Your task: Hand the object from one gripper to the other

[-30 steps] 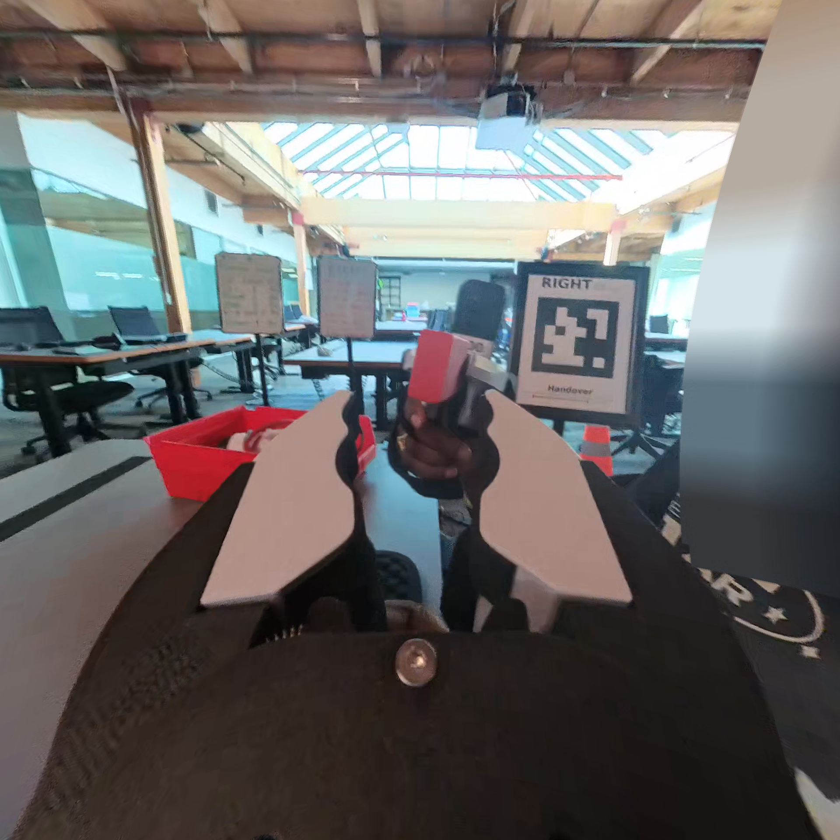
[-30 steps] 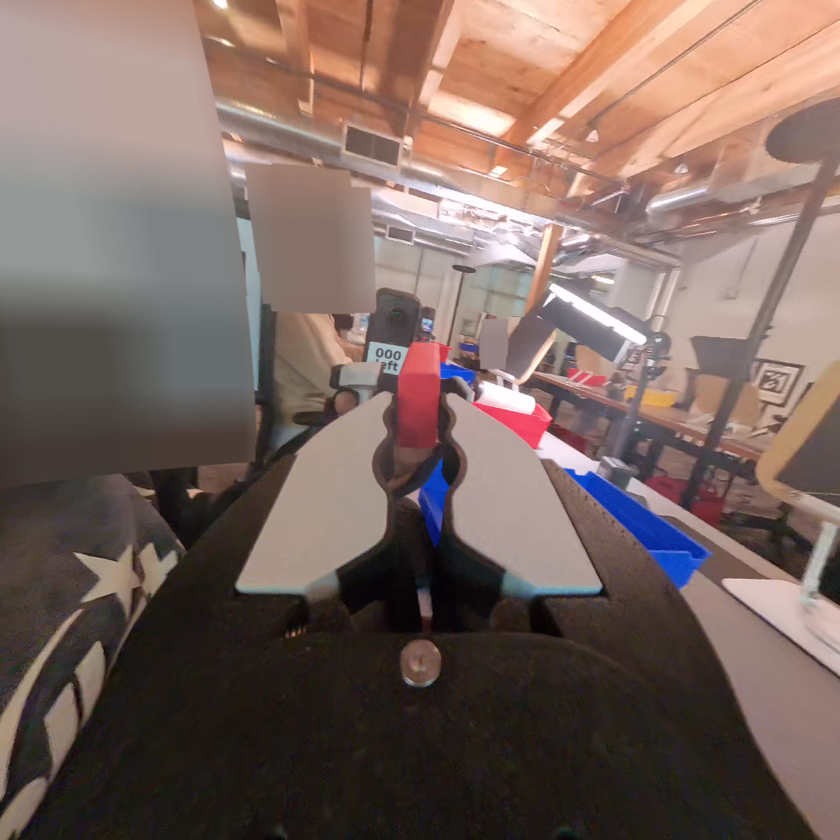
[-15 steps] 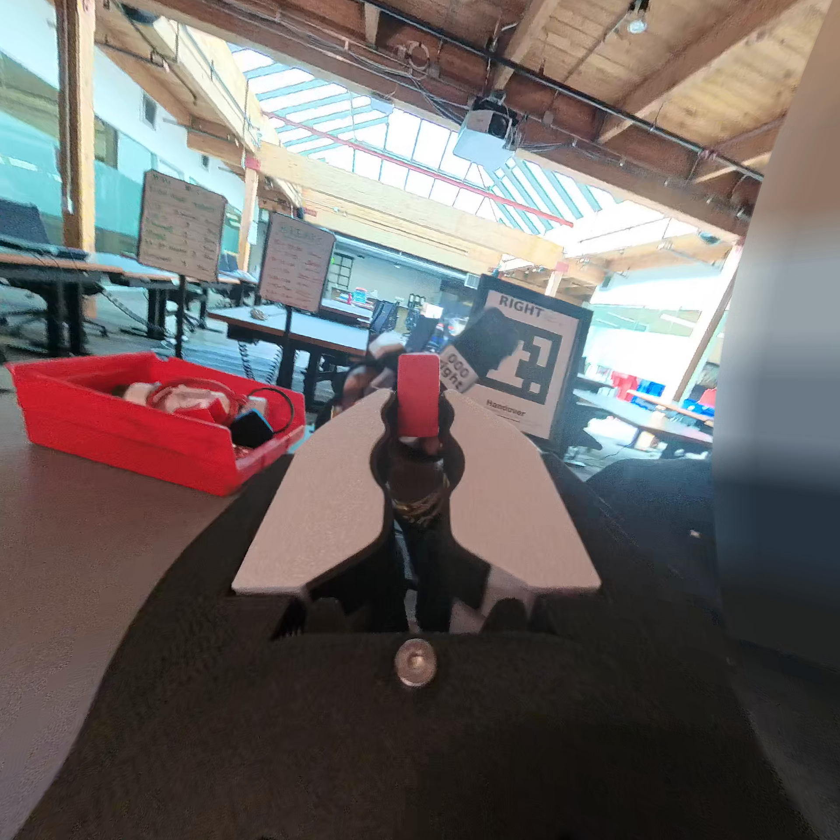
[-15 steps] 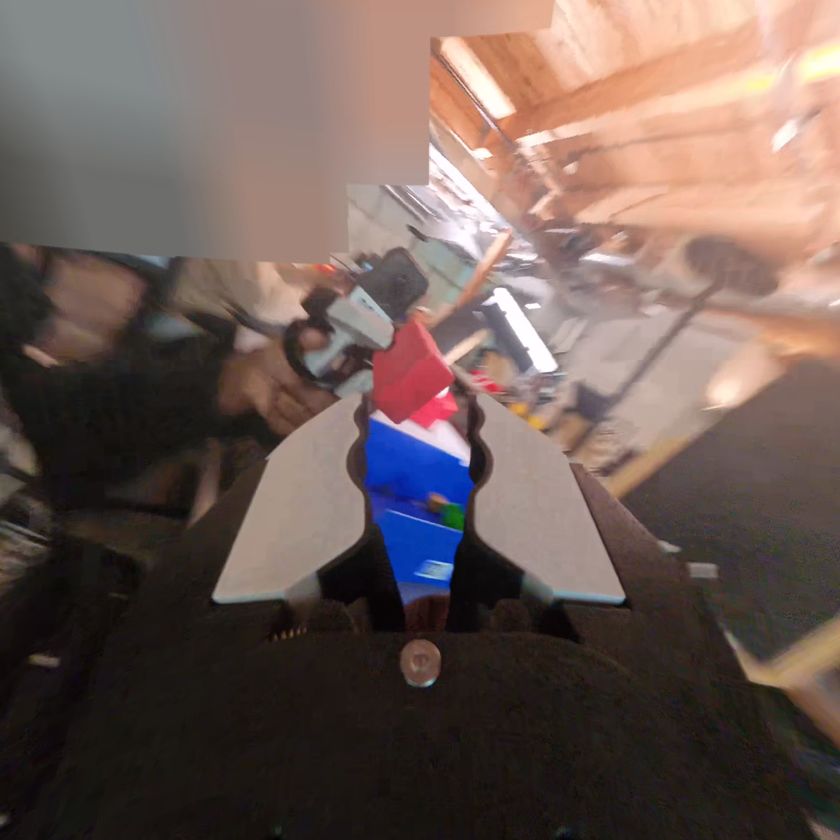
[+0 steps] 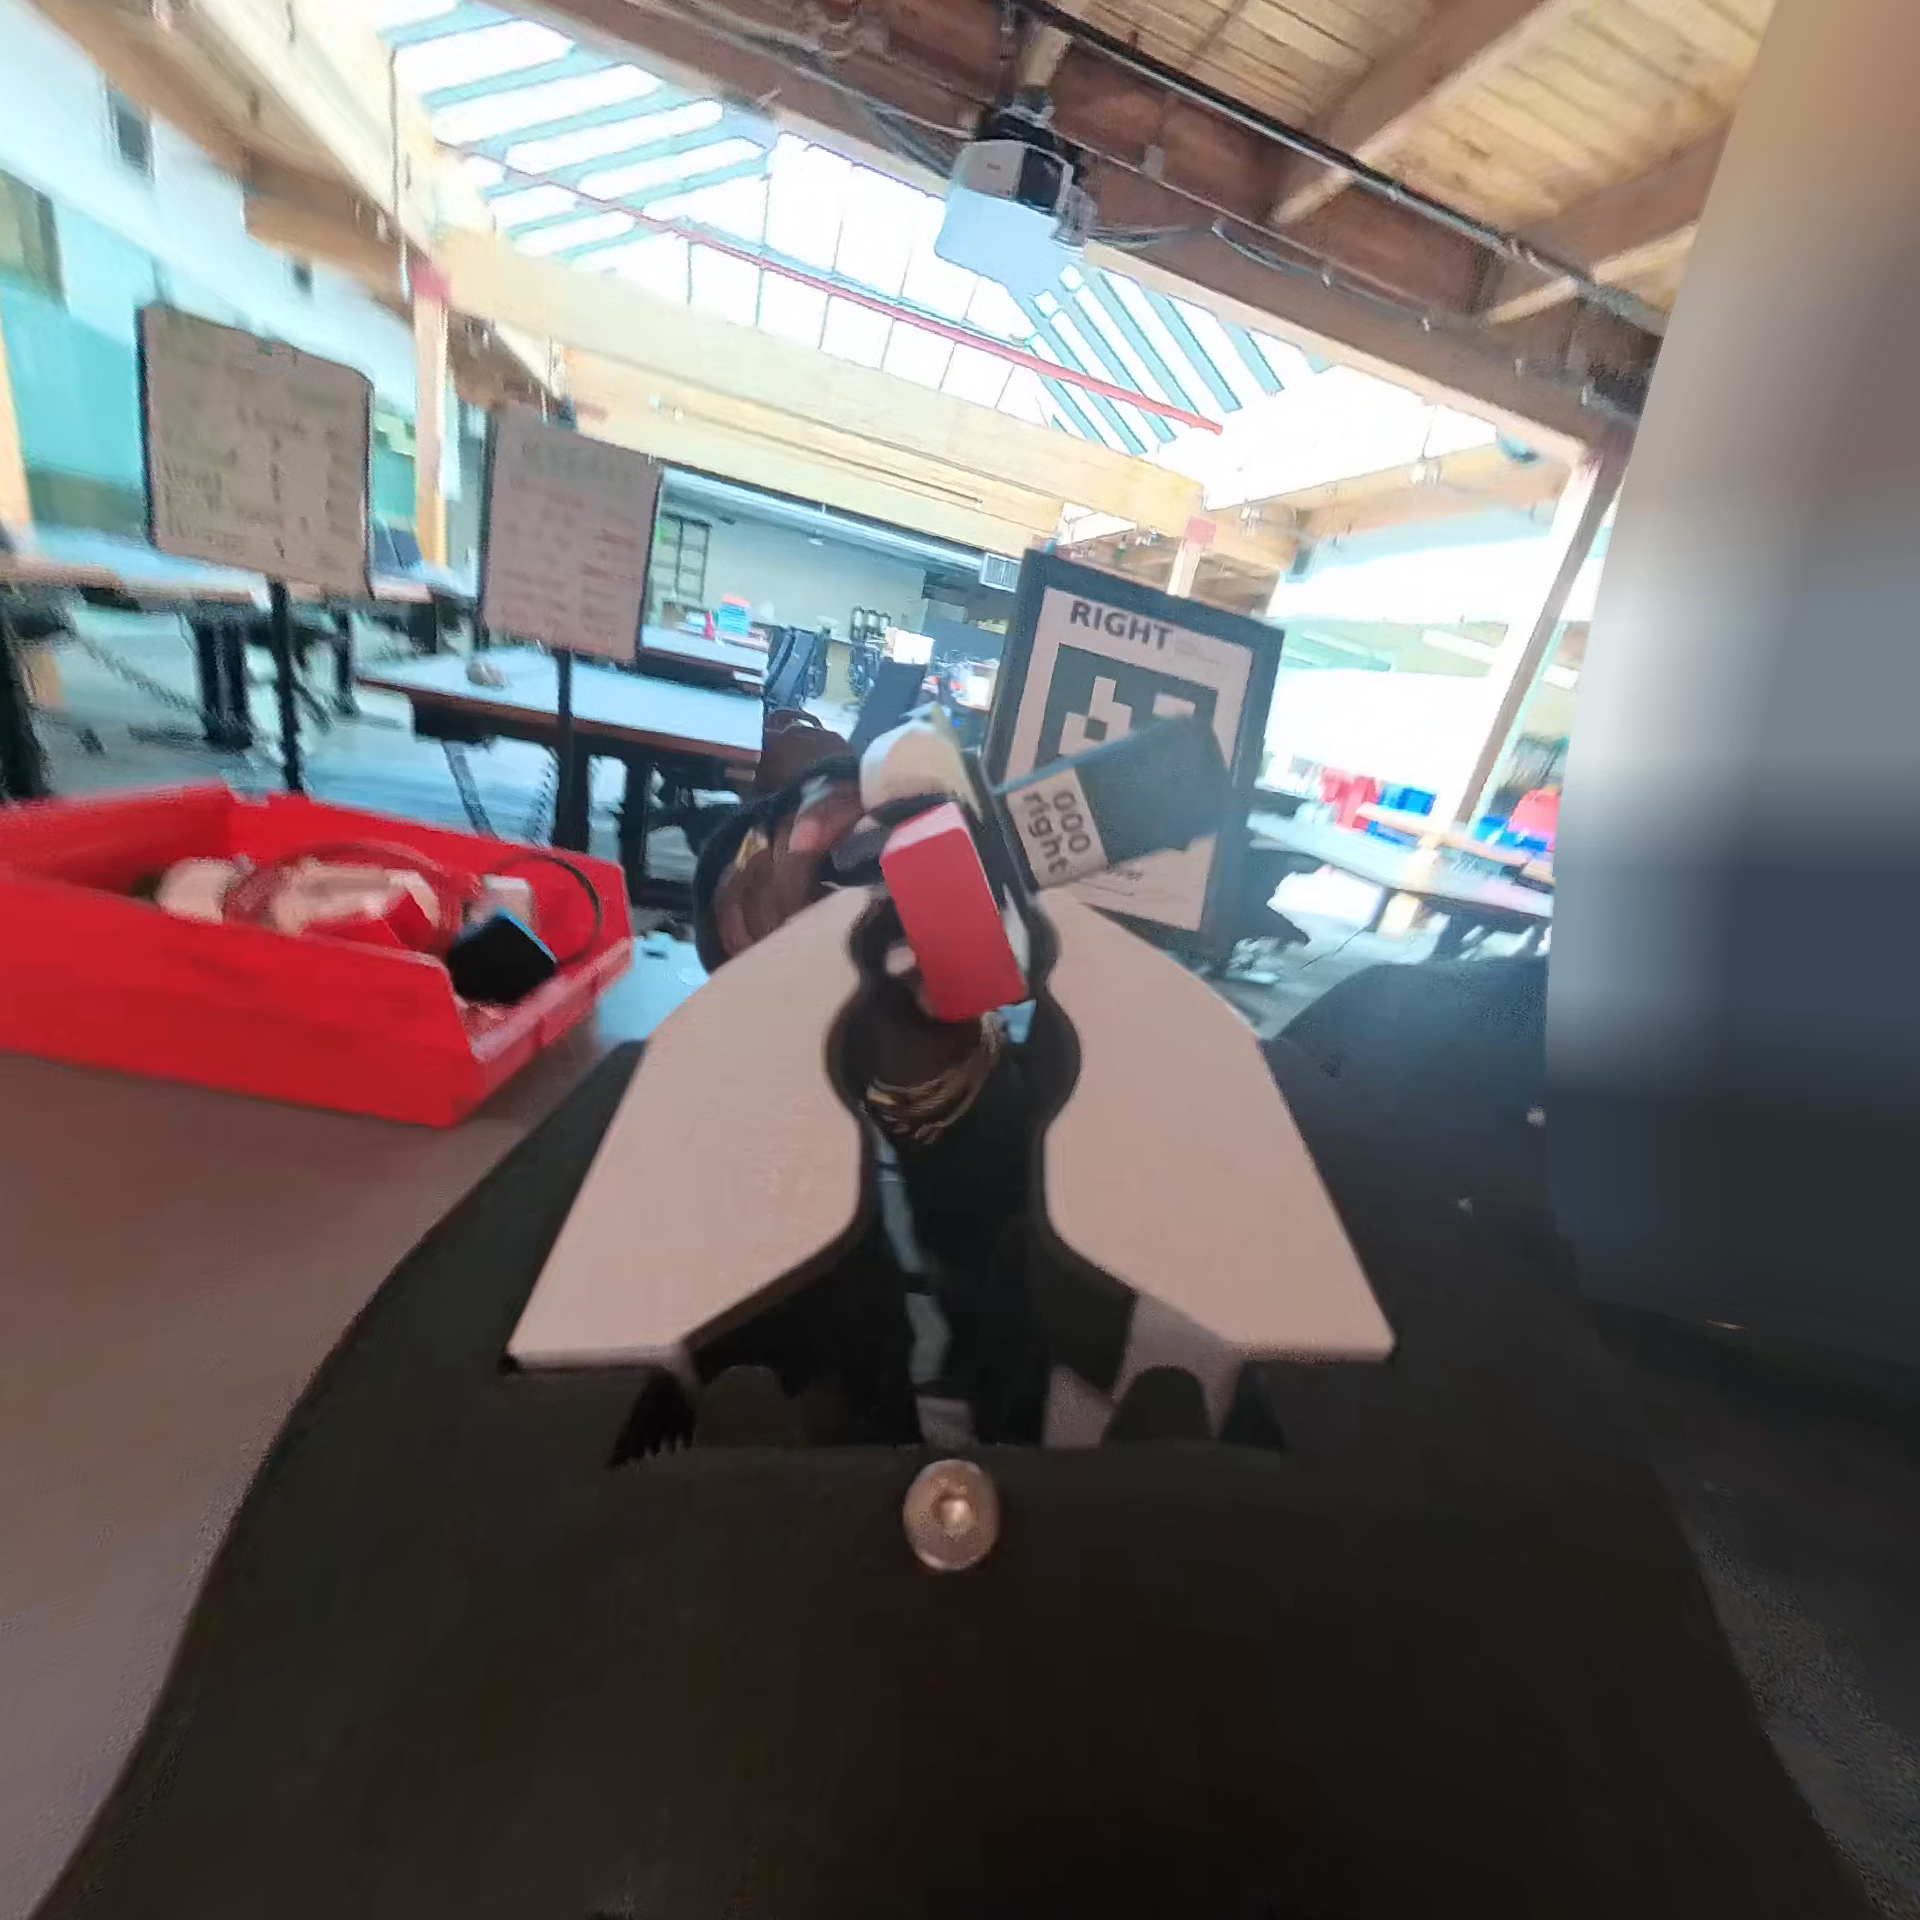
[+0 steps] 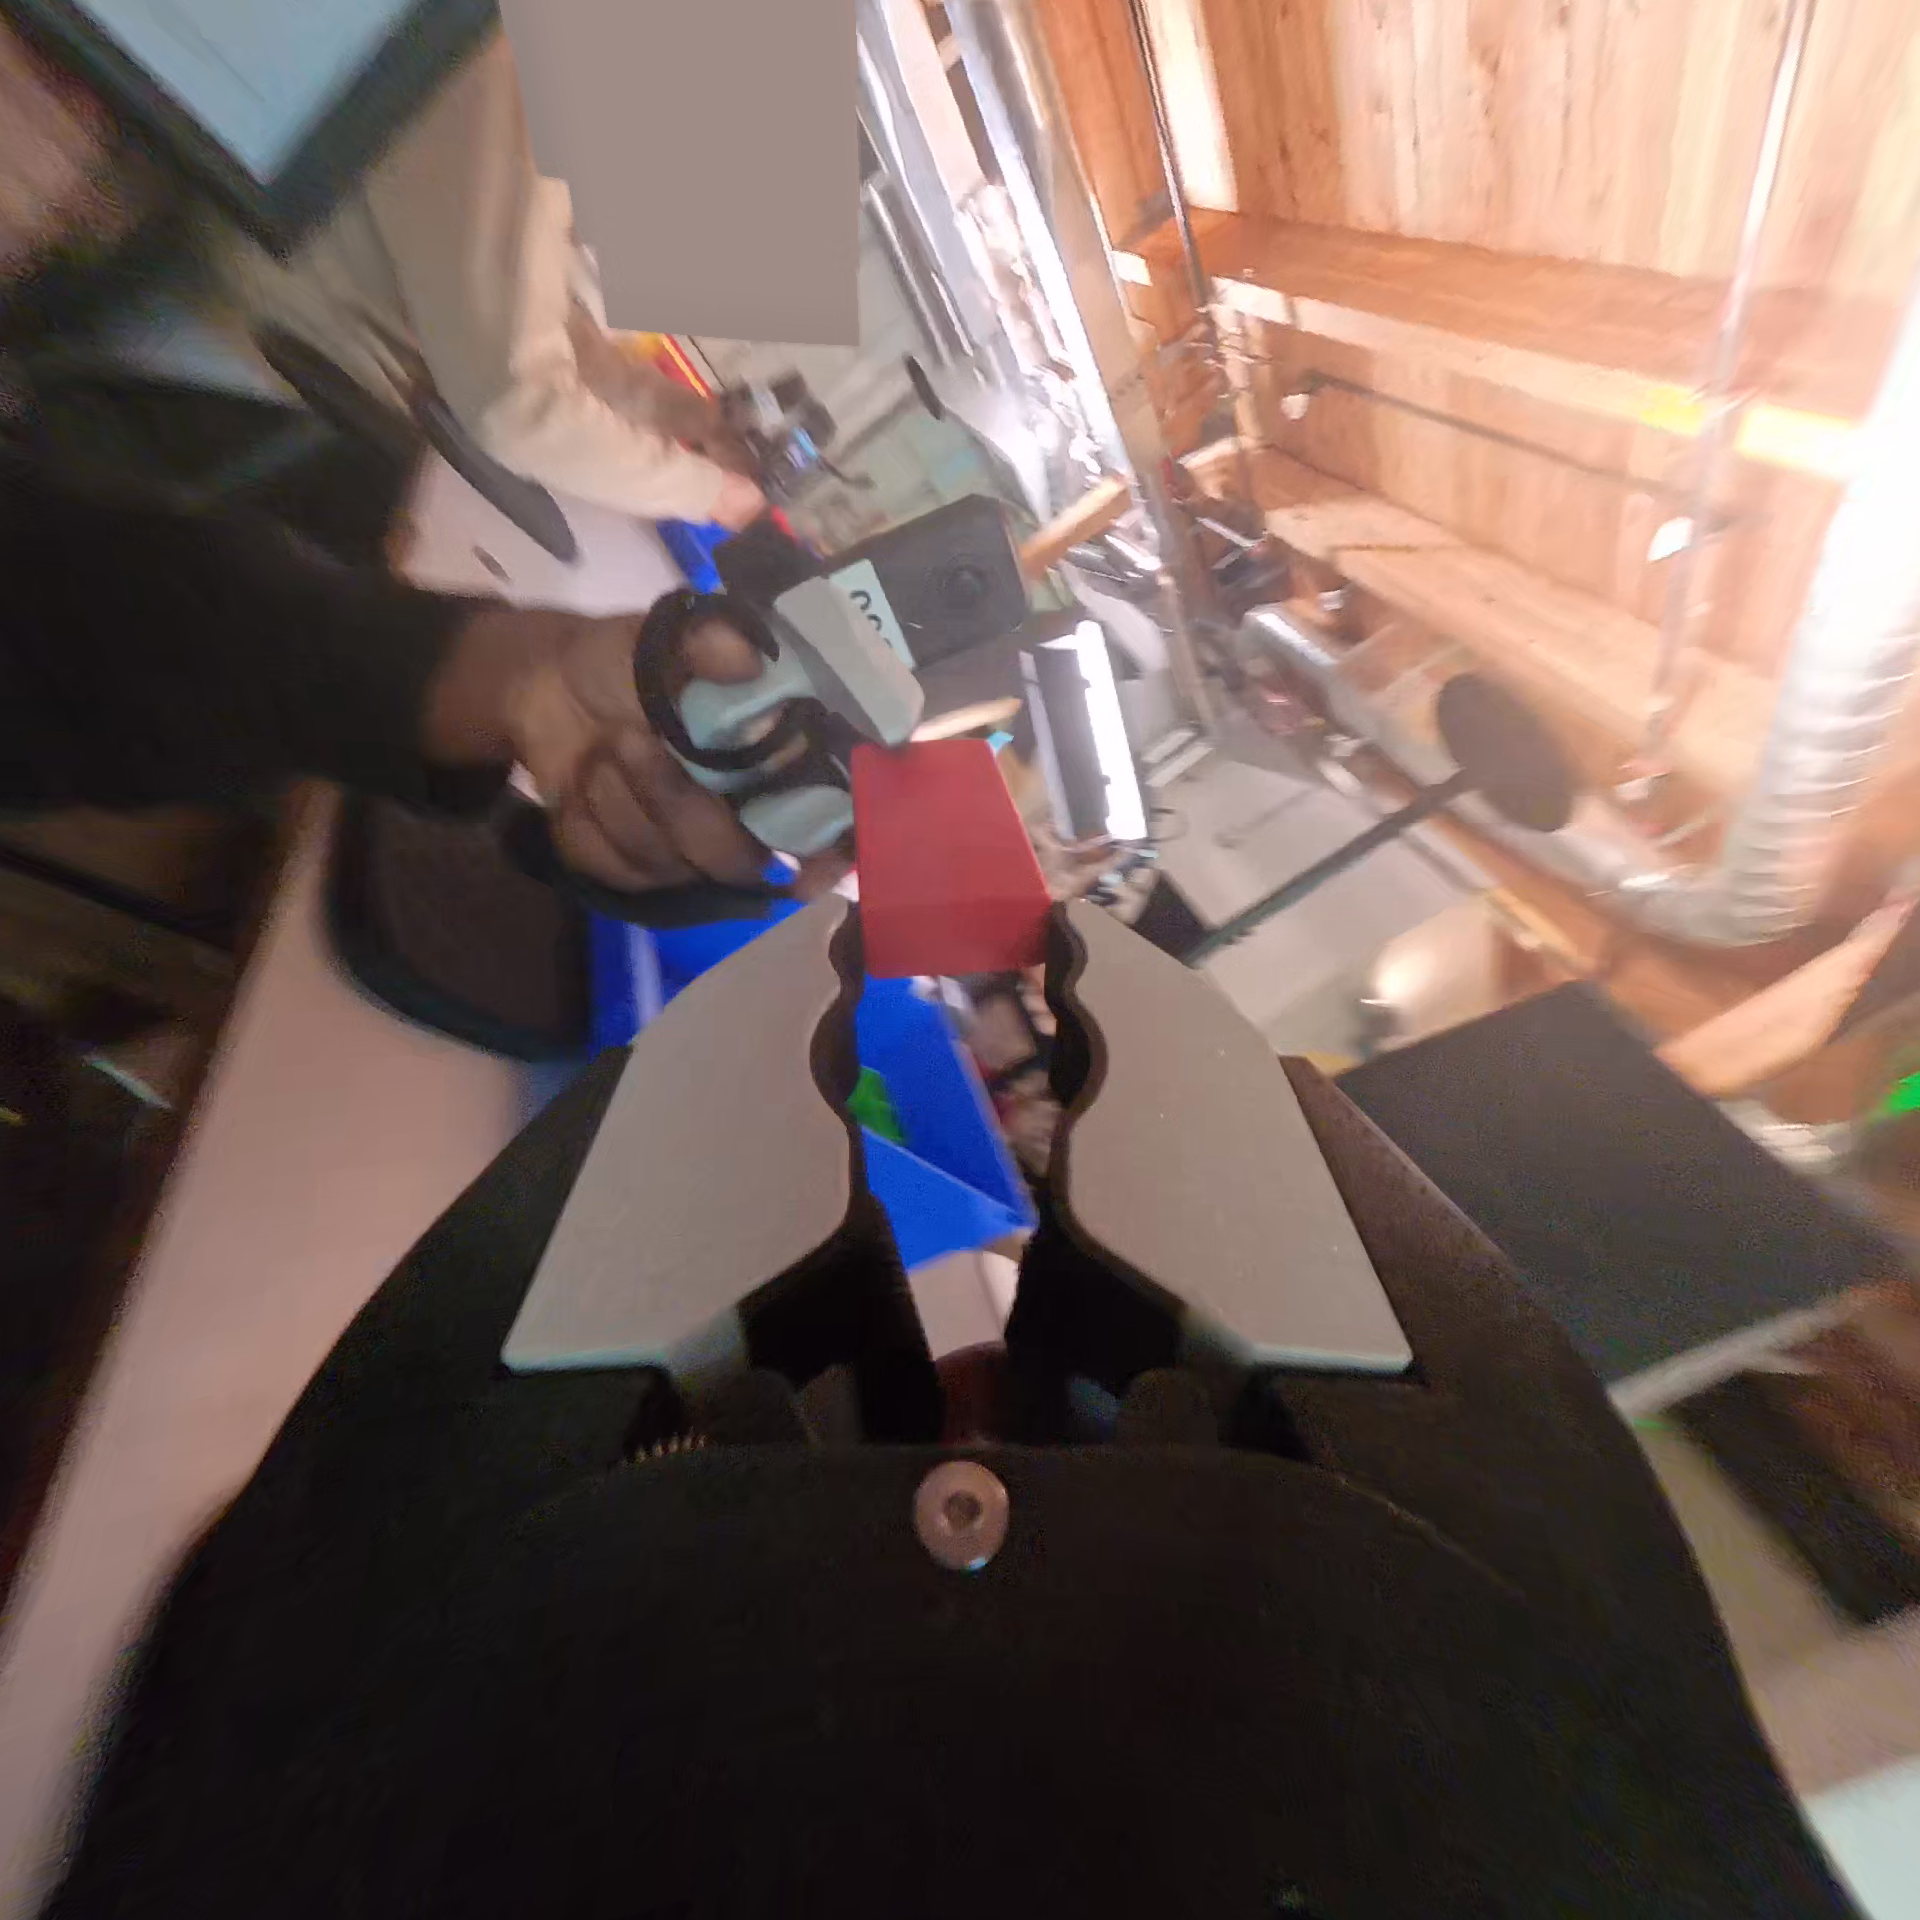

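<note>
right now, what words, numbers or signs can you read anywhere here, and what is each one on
I do not copy out writing; these things bear it.
Black-framed white sign: heading, black-and-white marker pattern, small line below.
White label on the tilted black camera: short print.
Pale label on the right wrist view's black camera: partly hidden.
Two whiteboards: handwriting, too blurred to read.
</note>
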`<state>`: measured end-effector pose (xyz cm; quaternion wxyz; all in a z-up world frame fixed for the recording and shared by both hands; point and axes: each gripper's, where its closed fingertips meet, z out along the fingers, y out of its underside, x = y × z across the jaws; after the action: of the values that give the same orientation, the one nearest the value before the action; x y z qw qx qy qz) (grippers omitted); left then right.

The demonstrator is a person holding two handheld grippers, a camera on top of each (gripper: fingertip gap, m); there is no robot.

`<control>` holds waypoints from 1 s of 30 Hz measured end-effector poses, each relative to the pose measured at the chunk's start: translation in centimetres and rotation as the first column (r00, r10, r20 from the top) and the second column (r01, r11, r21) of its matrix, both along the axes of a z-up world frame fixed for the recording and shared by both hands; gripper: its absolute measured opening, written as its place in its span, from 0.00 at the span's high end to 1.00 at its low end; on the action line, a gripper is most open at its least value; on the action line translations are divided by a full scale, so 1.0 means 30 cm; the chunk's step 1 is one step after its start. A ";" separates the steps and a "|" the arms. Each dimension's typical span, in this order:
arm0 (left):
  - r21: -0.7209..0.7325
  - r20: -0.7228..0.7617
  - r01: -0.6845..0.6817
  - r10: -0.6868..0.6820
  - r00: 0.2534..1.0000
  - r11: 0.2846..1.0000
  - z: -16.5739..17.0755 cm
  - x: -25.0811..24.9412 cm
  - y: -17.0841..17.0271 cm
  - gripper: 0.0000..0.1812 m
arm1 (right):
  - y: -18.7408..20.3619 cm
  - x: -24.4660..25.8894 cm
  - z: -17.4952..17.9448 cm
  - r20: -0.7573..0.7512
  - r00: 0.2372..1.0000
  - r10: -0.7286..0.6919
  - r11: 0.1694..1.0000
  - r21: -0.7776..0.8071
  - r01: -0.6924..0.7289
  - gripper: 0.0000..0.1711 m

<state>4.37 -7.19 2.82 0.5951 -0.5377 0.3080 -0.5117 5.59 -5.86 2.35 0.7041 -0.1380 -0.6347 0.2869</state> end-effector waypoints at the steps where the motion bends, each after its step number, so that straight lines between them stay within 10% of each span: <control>1: 0.090 -0.035 -0.033 0.036 0.999 0.995 0.002 -0.001 -0.007 0.79 | -0.010 0.002 0.001 0.032 0.998 0.055 0.995 -0.084 -0.053 0.80; 9: 0.481 -0.274 -0.159 0.321 0.906 0.862 -0.034 0.005 -0.035 0.69 | -0.050 -0.005 -0.018 0.151 0.953 0.262 0.909 -0.369 -0.192 0.80; 19: 0.394 -0.224 -0.153 0.256 0.940 0.906 -0.026 0.017 -0.017 0.81 | -0.043 -0.004 -0.011 0.166 0.948 0.271 0.882 -0.438 -0.175 0.80; 25: 0.059 -0.054 -0.065 0.068 0.996 0.996 -0.015 -0.015 0.012 0.81 | 0.006 0.012 0.009 -0.090 0.992 -0.087 0.981 0.167 0.101 0.74; 30: -0.019 -0.067 -0.008 0.007 0.998 1.000 -0.048 0.008 0.019 0.81 | -0.019 -0.011 -0.014 -0.125 0.984 -0.128 0.934 0.319 0.162 0.89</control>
<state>4.62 -6.62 1.39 0.5811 -0.5616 0.3207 -0.4940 5.24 -6.43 1.93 0.7682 -0.0507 -0.6245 0.1314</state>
